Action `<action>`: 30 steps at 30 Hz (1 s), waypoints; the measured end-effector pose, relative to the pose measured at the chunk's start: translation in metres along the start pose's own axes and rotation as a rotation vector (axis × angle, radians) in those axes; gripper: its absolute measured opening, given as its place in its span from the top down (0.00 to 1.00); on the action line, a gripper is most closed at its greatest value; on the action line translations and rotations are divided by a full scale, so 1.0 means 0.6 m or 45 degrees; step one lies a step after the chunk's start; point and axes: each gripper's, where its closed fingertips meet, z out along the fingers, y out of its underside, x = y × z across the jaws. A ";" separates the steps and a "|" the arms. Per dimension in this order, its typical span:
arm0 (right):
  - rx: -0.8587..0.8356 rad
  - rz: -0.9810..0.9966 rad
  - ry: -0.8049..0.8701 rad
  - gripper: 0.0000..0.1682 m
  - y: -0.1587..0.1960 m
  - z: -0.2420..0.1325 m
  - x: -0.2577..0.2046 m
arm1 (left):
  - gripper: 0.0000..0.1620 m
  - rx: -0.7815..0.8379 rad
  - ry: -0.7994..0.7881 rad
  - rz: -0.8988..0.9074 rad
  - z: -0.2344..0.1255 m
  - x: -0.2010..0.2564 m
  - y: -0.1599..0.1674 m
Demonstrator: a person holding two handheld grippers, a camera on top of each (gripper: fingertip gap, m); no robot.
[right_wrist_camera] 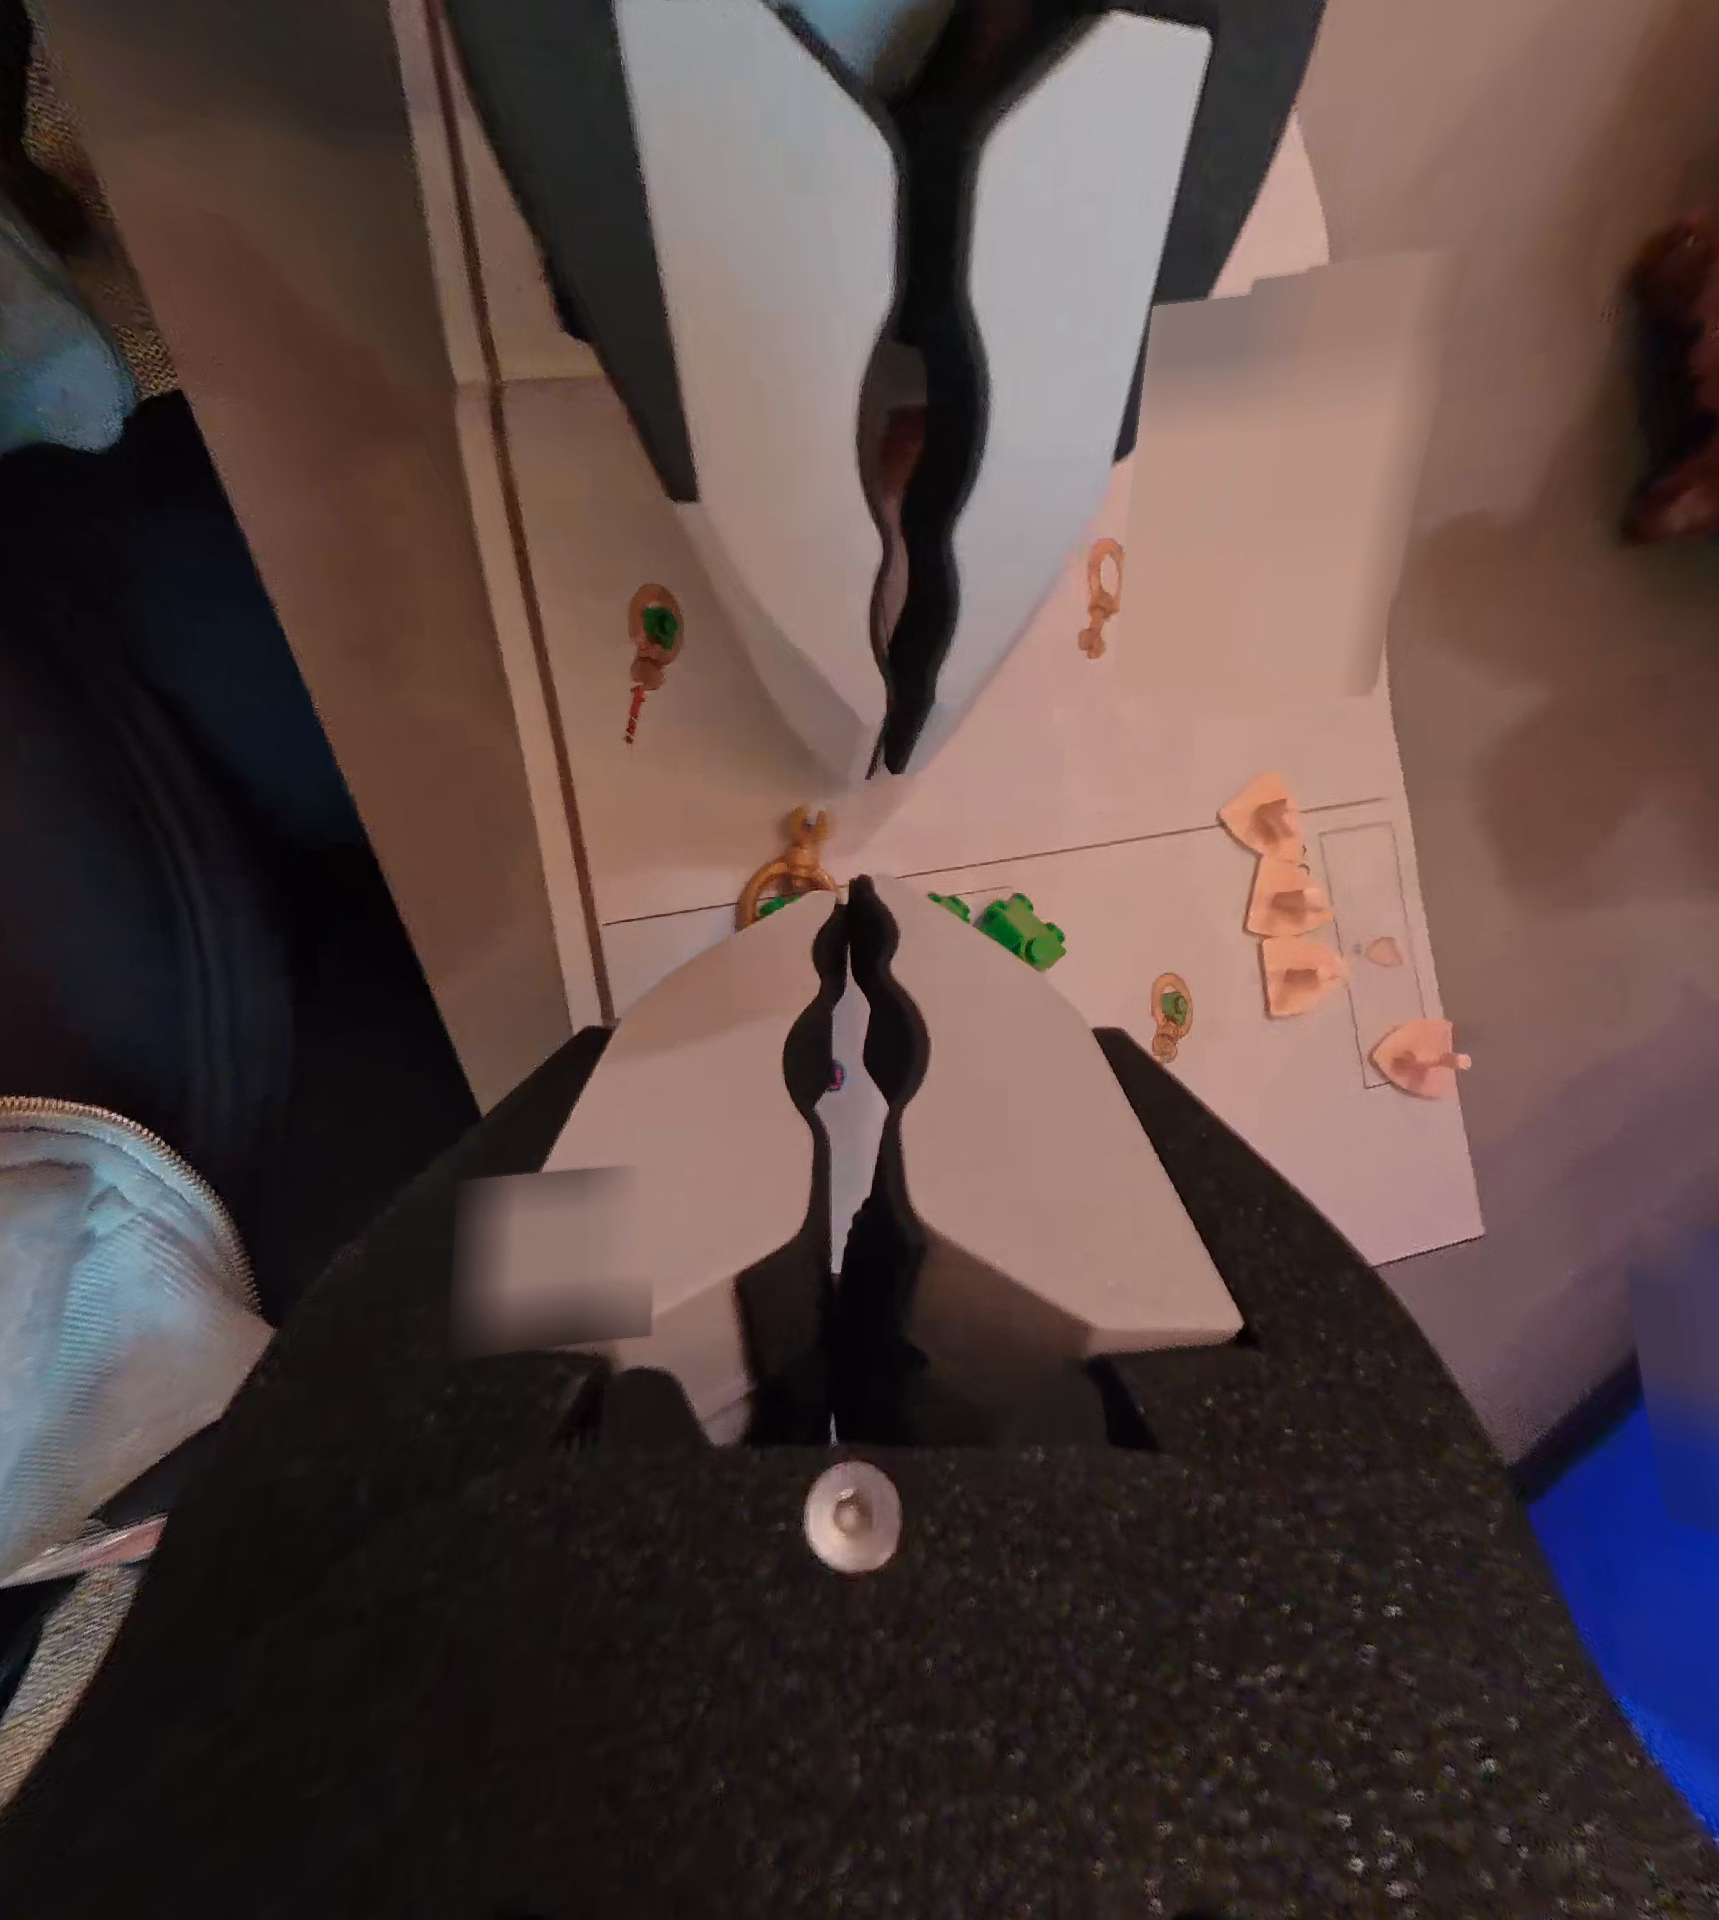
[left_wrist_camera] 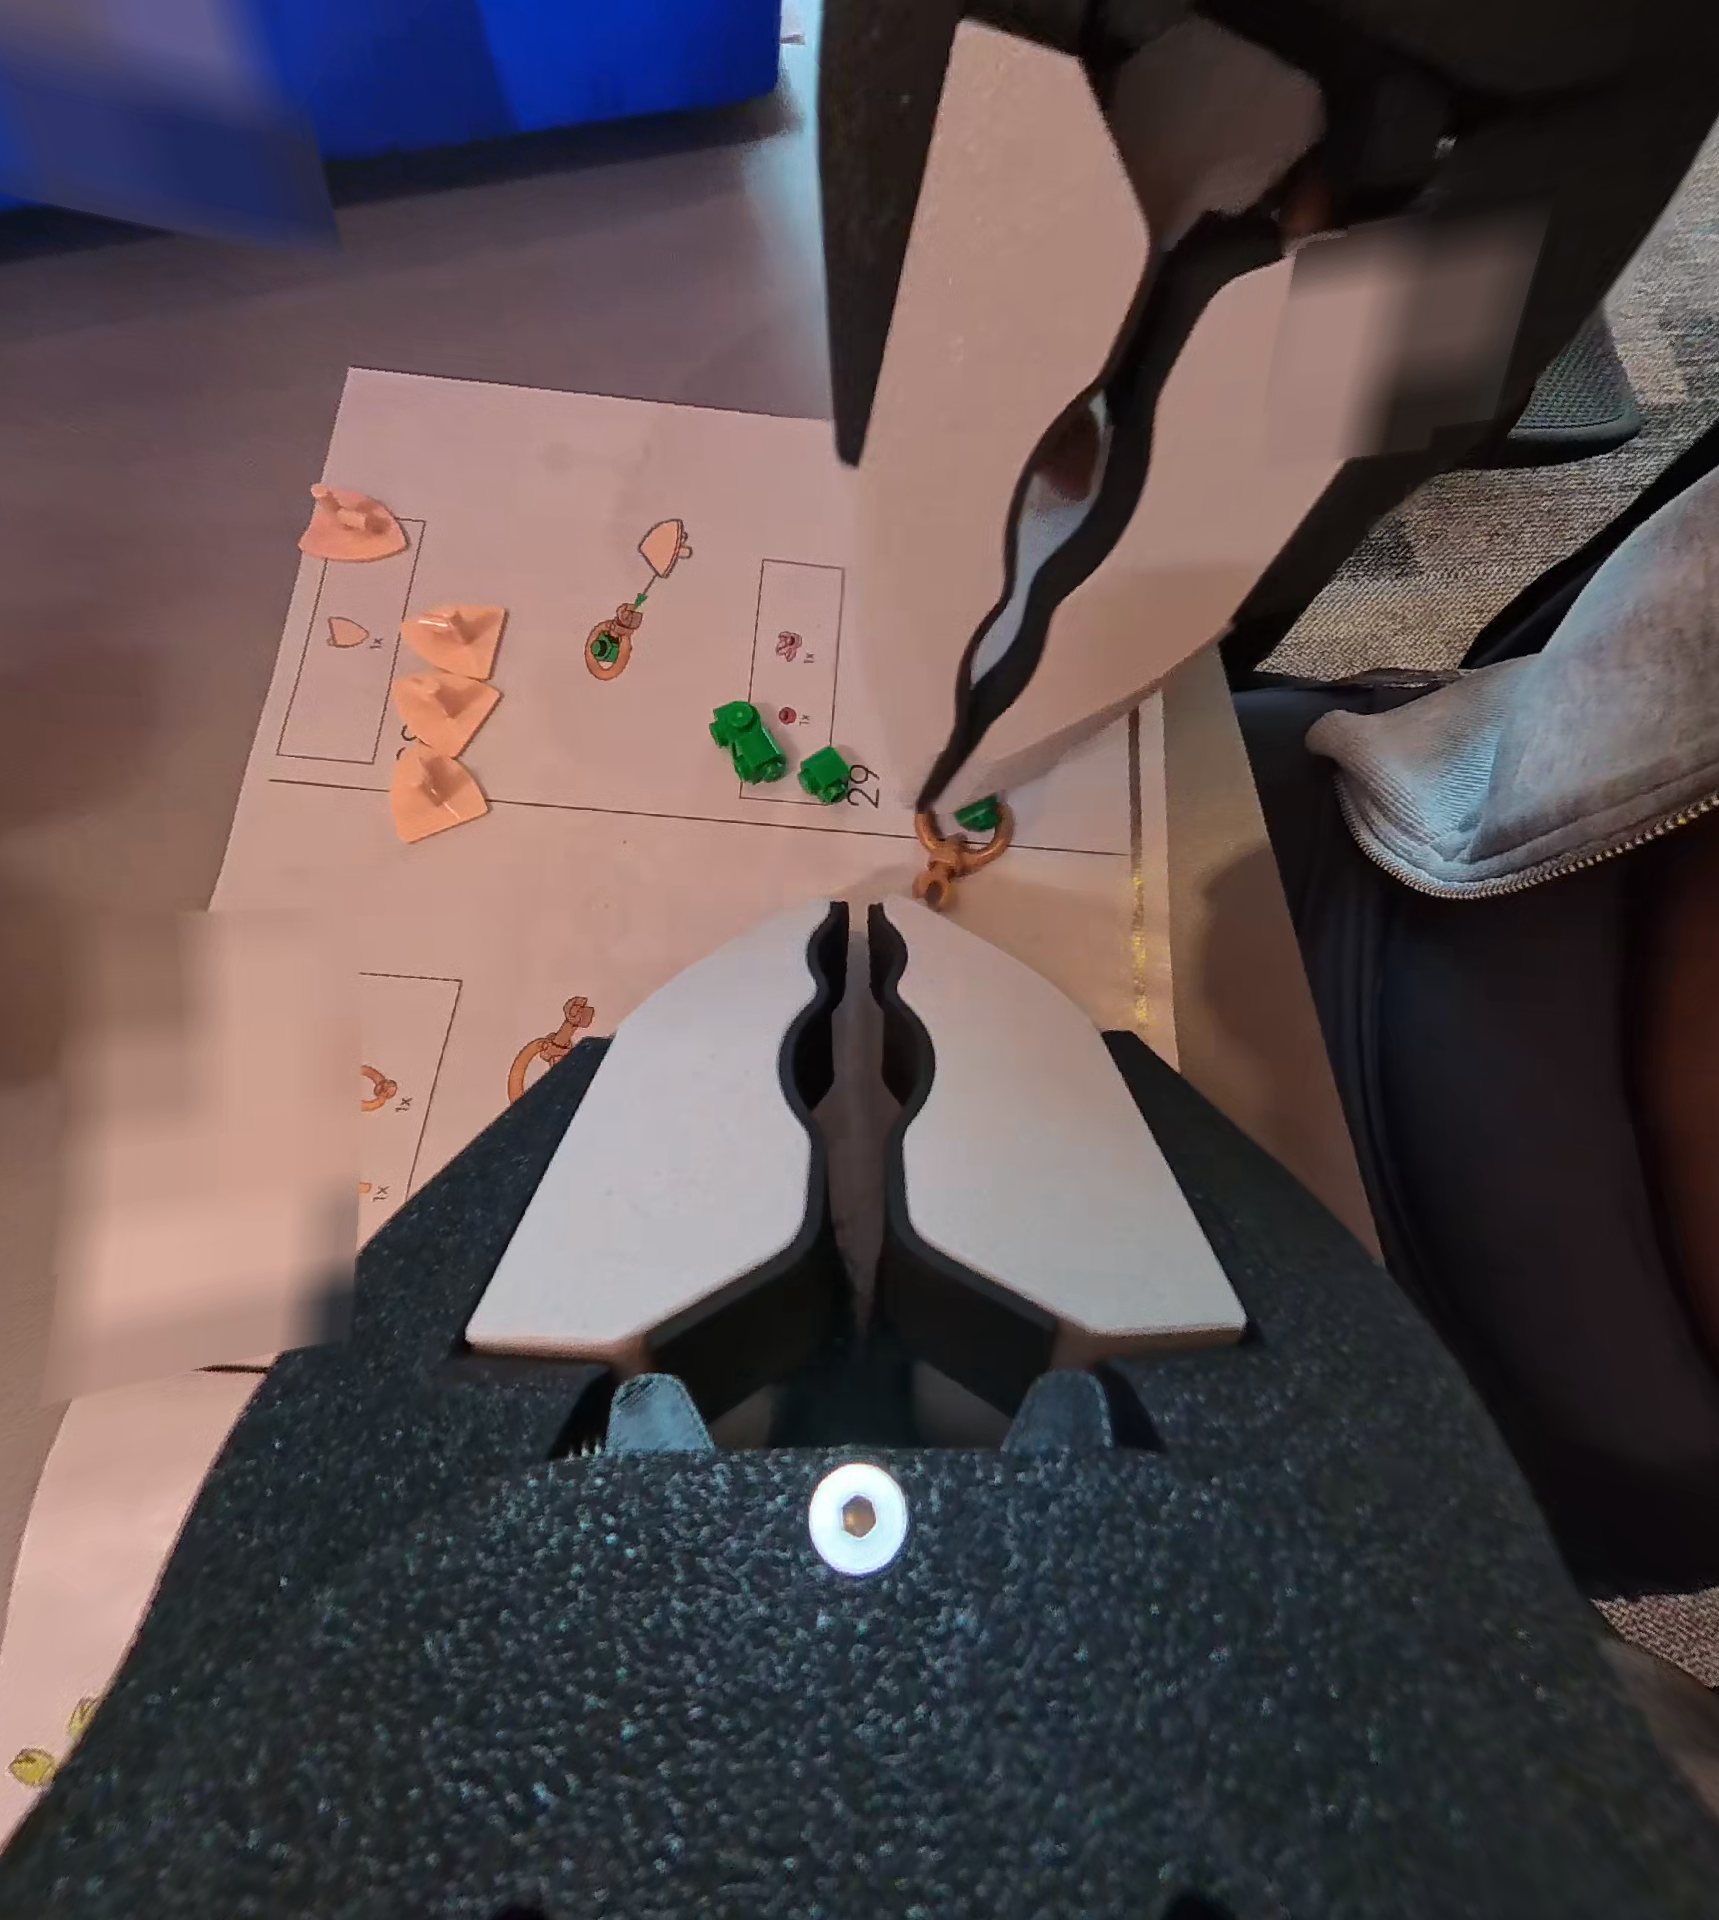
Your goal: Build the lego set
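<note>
Glossy plastic green bricks [left_wrist_camera: 746, 740]; matt paper instruction sheet [left_wrist_camera: 564, 852]; grainy black gripper housing [left_wrist_camera: 834, 1714].

This looks like an office or lab work area rather than a home. Grey patterned carpet [left_wrist_camera: 1520, 540] of the commercial kind covers the floor to the right of a plain pale table [left_wrist_camera: 107, 436], and the base of a rolling chair [left_wrist_camera: 1572, 395] stands on it. A large bright blue object [left_wrist_camera: 481, 73] sits at the table's far side. On the table lies a printed instruction sheet [left_wrist_camera: 564, 488] with small pale pink pieces [left_wrist_camera: 444, 707] and green bricks [left_wrist_camera: 746, 740] laid out on it.
</note>
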 end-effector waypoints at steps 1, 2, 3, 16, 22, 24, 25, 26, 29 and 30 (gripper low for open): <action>-0.017 0.016 -0.008 1.00 0.002 0.002 -0.001 | 0.98 -0.002 0.000 0.002 0.001 0.000 0.000; -0.026 0.029 -0.004 1.00 0.003 0.002 0.000 | 0.98 -0.002 -0.001 0.003 0.001 0.000 0.000; -0.022 0.037 0.015 1.00 0.001 0.000 0.003 | 0.98 -0.001 -0.001 0.004 0.001 0.000 0.000; -0.031 -0.174 -0.099 0.94 0.002 -0.008 -0.010 | 0.98 -0.002 -0.004 0.019 0.002 0.001 -0.002; -0.045 -0.103 -0.161 0.97 0.002 -0.001 -0.011 | 0.98 0.001 -0.005 0.021 0.001 0.001 -0.002; -0.070 -0.076 -0.173 0.98 0.001 -0.001 -0.013 | 0.98 0.002 -0.003 0.015 0.001 0.000 -0.003; -0.099 -0.041 -0.173 0.98 0.002 -0.002 -0.013 | 0.98 0.003 -0.002 0.012 0.001 0.000 -0.003; -0.138 0.010 -0.174 0.98 0.004 -0.003 -0.014 | 0.98 0.003 0.000 0.010 0.001 0.000 -0.003; -0.221 0.156 -0.164 0.98 0.007 -0.004 -0.013 | 0.98 0.005 0.008 0.010 0.001 0.004 -0.002; -0.229 0.183 -0.163 0.98 0.007 -0.003 -0.013 | 0.98 0.005 0.007 0.012 0.001 0.004 -0.002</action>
